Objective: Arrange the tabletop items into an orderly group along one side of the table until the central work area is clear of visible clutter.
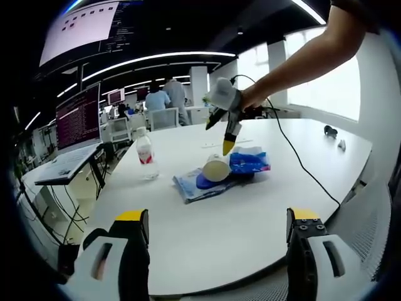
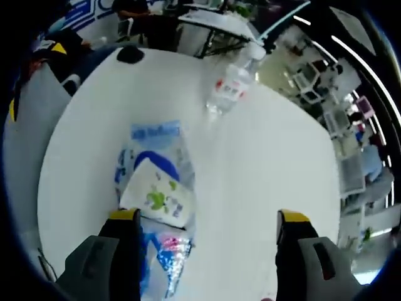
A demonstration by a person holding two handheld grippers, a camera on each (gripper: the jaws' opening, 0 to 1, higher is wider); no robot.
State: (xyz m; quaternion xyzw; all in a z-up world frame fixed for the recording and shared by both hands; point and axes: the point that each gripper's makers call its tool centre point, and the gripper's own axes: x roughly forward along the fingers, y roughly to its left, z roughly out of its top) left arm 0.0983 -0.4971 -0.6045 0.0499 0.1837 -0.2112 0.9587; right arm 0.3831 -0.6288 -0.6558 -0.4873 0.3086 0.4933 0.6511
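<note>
Left view: low, across table. Right view: near, overhead. Shared: cup, bottle.

Open-plan office: rows of desks, monitors with code, office chairs, strip ceiling lights, people at workstations.

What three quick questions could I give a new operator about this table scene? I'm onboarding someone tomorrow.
1. True or false: the water bottle stands upright on the white table.
2. What lies across the blue plastic packets: A) a paper cup, B) a stapler, C) a mug?
3. Fill in: the right gripper hangs just above the ____.

Key
1. True; it stands apart from the pile.
2. A: the paper cup lies on its side on the packets.
3. Paper cup; in the right gripper view its fingers are spread wide with nothing between them.
</note>
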